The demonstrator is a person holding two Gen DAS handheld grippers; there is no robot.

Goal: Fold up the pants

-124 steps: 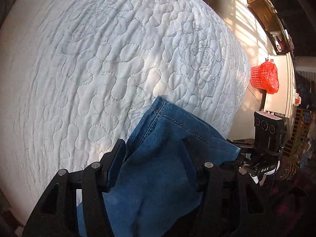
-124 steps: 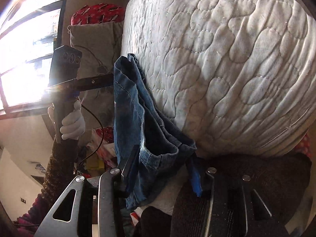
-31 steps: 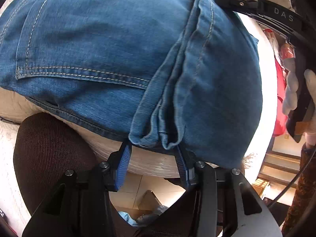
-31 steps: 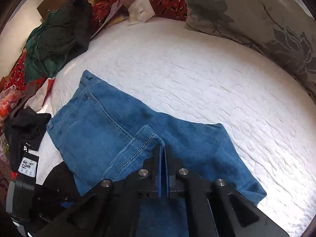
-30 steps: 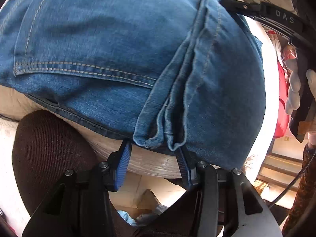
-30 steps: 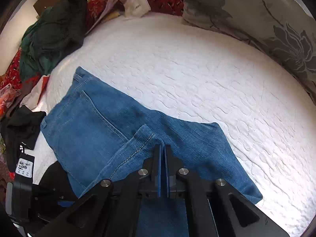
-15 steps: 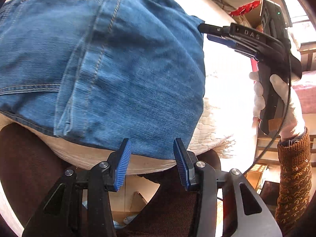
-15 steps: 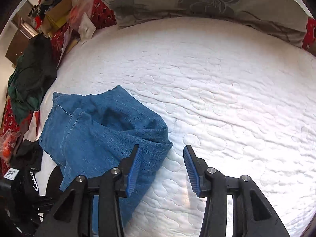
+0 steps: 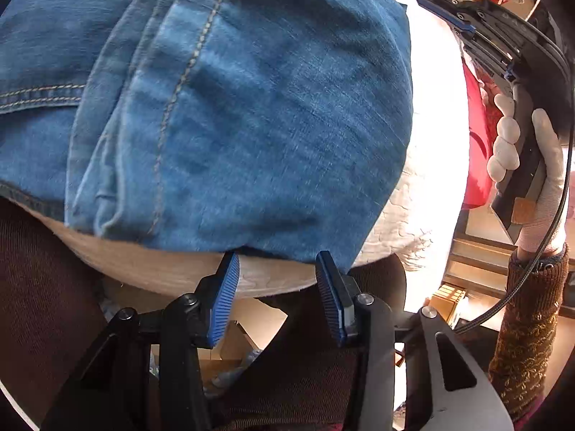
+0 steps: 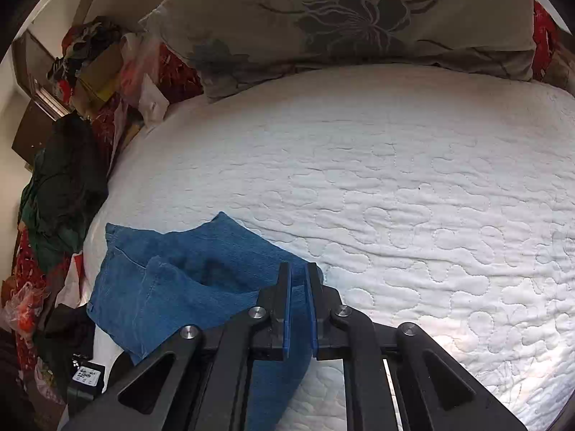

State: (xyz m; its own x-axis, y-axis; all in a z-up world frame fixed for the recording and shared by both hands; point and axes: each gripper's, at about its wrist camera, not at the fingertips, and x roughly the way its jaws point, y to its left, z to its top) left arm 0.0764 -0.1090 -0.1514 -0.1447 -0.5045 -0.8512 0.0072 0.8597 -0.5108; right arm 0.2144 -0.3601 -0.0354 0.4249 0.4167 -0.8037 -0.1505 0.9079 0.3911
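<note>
Denim blue jeans (image 10: 187, 287) are lying folded on the white quilted mattress (image 10: 413, 197), bunched near its front edge and toward its left-hand corner as the right wrist view shows it, well apart from the grey floral pillow (image 10: 341, 21) at the mattress's far side. A heap of dark and red clothes (image 10: 61, 186) is sitting off the mattress's left edge.

From the left wrist camera the jeans (image 9: 233, 107) are filling most of the picture, their stitched seam running down toward the mattress edge (image 9: 273, 276), where the fabric is hanging slightly over.

The left gripper (image 9: 276, 287) is hovering just below that mattress edge with its blue-padded fingers spread; the denim hem is sitting just above the fingertips and nothing is lying between them.

The right gripper (image 10: 297, 305) is pointing down at the mattress over the jeans' right-hand end, its jaws closing, with only a narrow slit left between the blue pads; denim is showing through the slit, though whether the pads are pressing it I cannot tell. In the left wrist view the right gripper (image 9: 445, 7) is reaching over the mattress, carried by a white-gloved hand (image 9: 521, 154) in a patterned brown sleeve (image 9: 524, 323).
</note>
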